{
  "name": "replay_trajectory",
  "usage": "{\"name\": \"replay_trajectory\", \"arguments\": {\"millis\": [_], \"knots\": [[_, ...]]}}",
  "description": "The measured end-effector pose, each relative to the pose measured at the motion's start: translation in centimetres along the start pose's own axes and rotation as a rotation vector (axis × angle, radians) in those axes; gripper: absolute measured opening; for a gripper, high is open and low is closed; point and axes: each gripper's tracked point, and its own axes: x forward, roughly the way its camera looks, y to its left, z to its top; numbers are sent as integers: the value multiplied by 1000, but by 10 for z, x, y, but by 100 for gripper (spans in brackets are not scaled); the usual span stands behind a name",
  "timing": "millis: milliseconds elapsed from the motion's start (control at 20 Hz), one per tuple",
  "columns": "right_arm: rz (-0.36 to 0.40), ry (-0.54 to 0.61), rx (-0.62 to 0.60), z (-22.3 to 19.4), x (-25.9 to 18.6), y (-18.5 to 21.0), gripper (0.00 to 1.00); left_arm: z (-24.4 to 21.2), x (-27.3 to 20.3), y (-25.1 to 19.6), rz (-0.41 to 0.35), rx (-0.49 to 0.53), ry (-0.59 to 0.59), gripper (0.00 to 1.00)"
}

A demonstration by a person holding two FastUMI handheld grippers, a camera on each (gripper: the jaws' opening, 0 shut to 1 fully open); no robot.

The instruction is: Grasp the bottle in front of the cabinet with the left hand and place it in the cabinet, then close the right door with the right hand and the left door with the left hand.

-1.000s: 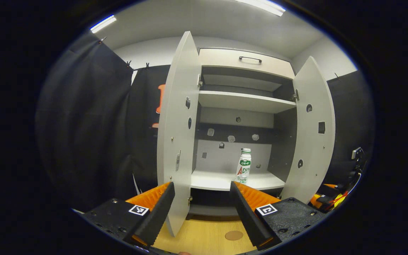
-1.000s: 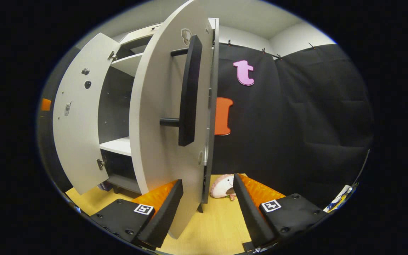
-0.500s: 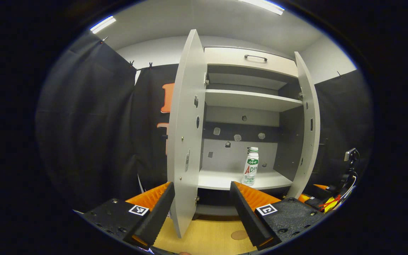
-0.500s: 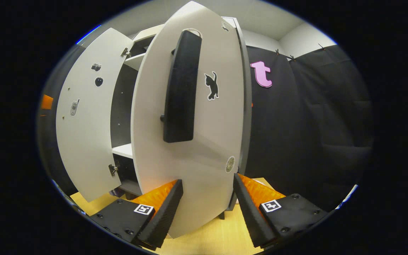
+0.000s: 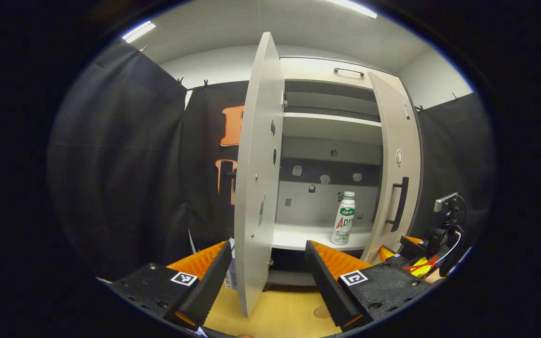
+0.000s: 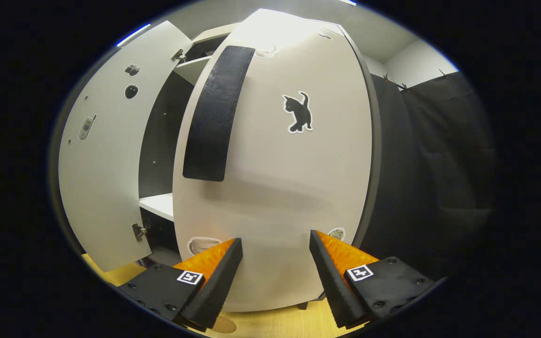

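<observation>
Right door (image 6: 275, 188) further closed, gap left.

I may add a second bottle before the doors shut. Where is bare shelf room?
The lower white shelf is bare from the open left door across to the white green-labelled bottle. Right of it, the closing right door crowds in.
</observation>
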Motion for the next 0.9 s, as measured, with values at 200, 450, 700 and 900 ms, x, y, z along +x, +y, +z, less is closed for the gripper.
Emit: {"name": "replay_trajectory", "arguments": {"millis": [200,450,700,900], "knots": [[4,20,37,1,7,-6,95,-5,6,-6,-18,1,0,95],[1,27,27,6,16,-3,95,-10,10,-3,-28,19,1,95],[-11,32,56,3,33,-4,95,-14,18,24,5,50,-3,95],[-24,48,40,0,40,10,95,-22,19,55,38,70,6,98]]}}
